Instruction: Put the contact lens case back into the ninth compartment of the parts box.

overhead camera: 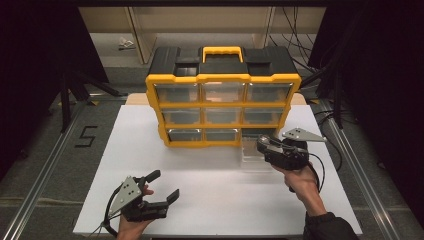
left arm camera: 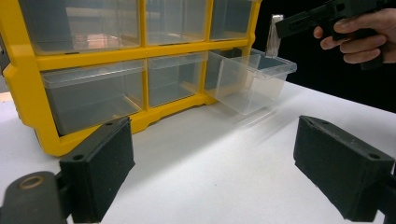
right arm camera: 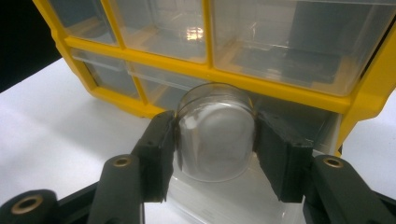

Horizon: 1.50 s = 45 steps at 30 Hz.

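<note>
Right gripper view: a clear jar (right arm camera: 215,135) is clamped by the right gripper (right arm camera: 215,144) above the pulled-out drawer (left arm camera: 254,79), seemingly for stowing; the left gripper (overhead camera: 162,186) is held wide, idle.

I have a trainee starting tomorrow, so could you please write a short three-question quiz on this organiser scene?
1. True or false: the left gripper is shut on something.
2. Which drawer of the yellow organiser is pulled out? A) top left B) middle C) bottom right
3. Fill in: the right gripper holds a clear round ____ over the pulled-out drawer.

Key
1. False: its jaws stand wide open above the white table, holding nothing.
2. C.
3. Container; what it holds, if anything, cannot be told.
</note>
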Each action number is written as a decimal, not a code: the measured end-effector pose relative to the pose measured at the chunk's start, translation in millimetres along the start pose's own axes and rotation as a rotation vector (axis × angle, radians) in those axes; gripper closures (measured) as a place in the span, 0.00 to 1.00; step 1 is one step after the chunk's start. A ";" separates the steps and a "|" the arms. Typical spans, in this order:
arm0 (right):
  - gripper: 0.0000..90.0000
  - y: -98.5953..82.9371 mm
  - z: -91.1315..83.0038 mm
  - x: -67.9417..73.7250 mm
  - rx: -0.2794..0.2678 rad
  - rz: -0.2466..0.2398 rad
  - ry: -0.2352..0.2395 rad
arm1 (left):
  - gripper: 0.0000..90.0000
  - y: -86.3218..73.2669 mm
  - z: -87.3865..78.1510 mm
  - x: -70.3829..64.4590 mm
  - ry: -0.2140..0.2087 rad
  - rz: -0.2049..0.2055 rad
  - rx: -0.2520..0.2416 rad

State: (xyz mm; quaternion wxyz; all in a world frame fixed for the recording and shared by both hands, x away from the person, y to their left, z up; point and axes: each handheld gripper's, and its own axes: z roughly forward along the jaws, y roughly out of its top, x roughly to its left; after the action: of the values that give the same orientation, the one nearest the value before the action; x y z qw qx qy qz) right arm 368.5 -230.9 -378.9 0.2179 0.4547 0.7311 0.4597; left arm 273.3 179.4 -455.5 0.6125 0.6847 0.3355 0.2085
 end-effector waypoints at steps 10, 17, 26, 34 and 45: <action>0.55 -0.1 5.8 -2.2 0.005 0.002 -0.008 | 0.13 0.0 0.0 0.1 0.000 0.001 0.001; 0.55 -3.4 12.2 -4.6 0.017 0.005 -0.023 | 0.13 -0.1 -0.1 0.1 0.001 0.001 0.001; 0.42 -4.7 14.3 -10.1 0.026 0.046 -0.019 | 0.13 -0.1 0.1 -0.5 0.001 0.005 0.004; 0.36 0.2 9.4 -3.1 0.004 0.036 0.018 | 0.13 -0.1 -0.1 -0.2 0.002 0.004 0.005; 0.32 5.6 4.1 17.8 -0.030 -0.013 0.082 | 0.13 -0.3 0.3 0.1 0.000 0.003 0.012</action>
State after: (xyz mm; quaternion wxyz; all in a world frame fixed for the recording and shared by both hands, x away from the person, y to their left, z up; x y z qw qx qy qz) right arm 365.4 -212.6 -374.2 0.1973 0.4275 0.7353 0.4876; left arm 273.5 179.3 -455.8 0.6081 0.6889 0.3356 0.2073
